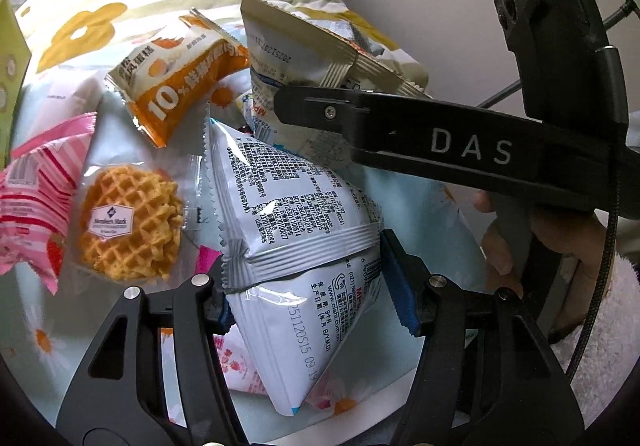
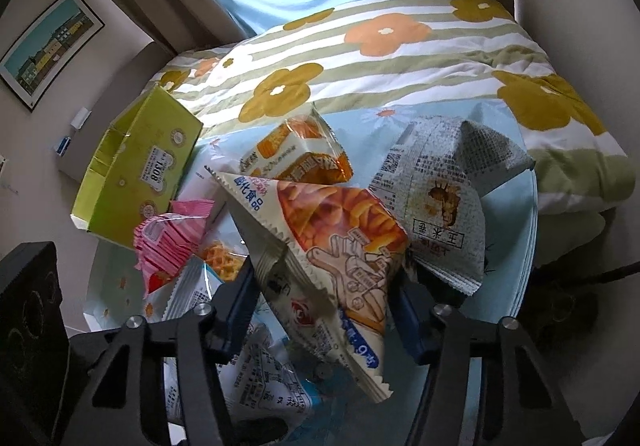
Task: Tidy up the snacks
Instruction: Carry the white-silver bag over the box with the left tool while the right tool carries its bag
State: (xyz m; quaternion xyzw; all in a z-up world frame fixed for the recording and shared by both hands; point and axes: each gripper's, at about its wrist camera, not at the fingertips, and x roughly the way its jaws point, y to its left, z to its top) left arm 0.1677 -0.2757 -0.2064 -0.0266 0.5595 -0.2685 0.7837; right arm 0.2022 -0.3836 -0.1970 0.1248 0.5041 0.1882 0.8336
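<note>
Packets were gripped by both grippers: a white packet by the left gripper, a chips bag by the right gripper.

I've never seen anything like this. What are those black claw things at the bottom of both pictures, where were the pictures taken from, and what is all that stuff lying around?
No robot here: a person holds a hand-operated two-finger gripper in each hand, each with a wide-angle camera looking along its fingers. One picture comes from the left gripper, which is shut on a white snack bag printed with small text. The other comes from the right gripper, shut on an orange-and-white chip bag. On the pale blue flowered cloth lie a waffle in clear wrap, a pink striped packet, an orange cake packet, a grey-white bag and an open green box.
</note>
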